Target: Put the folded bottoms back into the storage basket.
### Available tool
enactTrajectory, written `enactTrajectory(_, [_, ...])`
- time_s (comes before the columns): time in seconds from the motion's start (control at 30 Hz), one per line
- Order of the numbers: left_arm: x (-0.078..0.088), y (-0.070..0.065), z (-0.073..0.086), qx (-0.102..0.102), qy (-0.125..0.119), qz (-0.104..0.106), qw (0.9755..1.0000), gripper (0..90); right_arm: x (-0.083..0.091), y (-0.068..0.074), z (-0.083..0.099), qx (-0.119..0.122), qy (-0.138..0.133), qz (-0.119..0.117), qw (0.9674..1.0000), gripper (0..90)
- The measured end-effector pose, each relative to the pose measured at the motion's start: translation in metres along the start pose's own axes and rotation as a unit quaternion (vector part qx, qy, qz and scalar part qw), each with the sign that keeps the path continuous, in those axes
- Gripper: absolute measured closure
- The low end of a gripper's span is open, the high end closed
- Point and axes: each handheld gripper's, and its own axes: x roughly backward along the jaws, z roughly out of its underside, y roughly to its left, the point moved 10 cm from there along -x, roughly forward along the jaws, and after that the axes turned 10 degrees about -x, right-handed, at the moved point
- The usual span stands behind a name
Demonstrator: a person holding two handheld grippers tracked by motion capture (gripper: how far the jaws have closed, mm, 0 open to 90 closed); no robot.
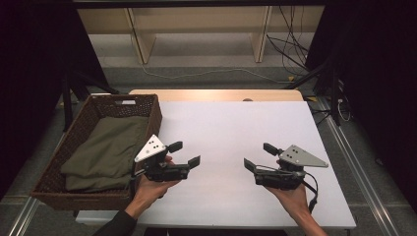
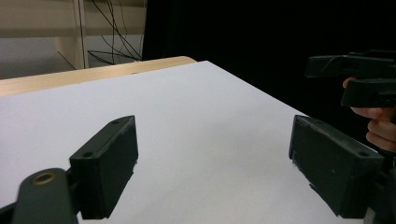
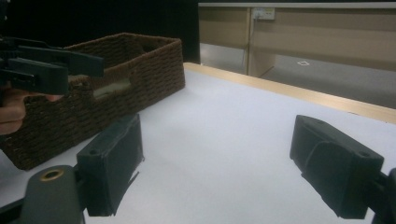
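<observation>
While both of the person's hands hold level above the white table (image 1: pixel 231 123), the left gripper (image 1: pixel 188 154) hangs over the table's near-left part, just beside the right wall of the wicker basket (image 1: pixel 155 115), and points toward the middle. Its two black jaws stand wide apart with nothing between them; the left gripper view shows bare white tabletop in the gap. The right gripper (image 1: pixel 258 156) sits over the near-right part of the table, facing the left one, the two well apart with open tabletop between. Its jaws are likewise spread wide and grip nothing, as the right gripper view shows. The basket rests along the left edge of the table, its far end close to the far-left corner and its near end by the near-left corner. Inside it lies a folded olive-green cloth (image 1: pixel 105 152), covering most of the basket's floor. A strip of pale wood (image 1: pixel 216 94) runs along the far edge of the table.
</observation>
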Motion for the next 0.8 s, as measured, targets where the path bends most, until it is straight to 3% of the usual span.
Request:
enactTrajectory(0.37, [0.001, -0.001, 0.013, -0.018, 0.008, -0.002, 0.9998, 14.0, 0.005, 0.001, 0.010, -0.004, 0.003, -0.007, 1.0000, 16.4])
enactTrajectory(0.63, [0.005, -0.009, 0.015, -0.044, -0.004, 0.008, 0.9990, 5.2, 0.010, 0.001, 0.019, -0.002, 0.007, 0.000, 1.0000, 13.9])
enactTrajectory(0.8, [0.007, -0.015, 0.025, -0.051, 0.018, 0.010, 0.9985, 5.2, 0.013, -0.001, 0.024, -0.005, 0.009, 0.001, 0.9999, 14.0])
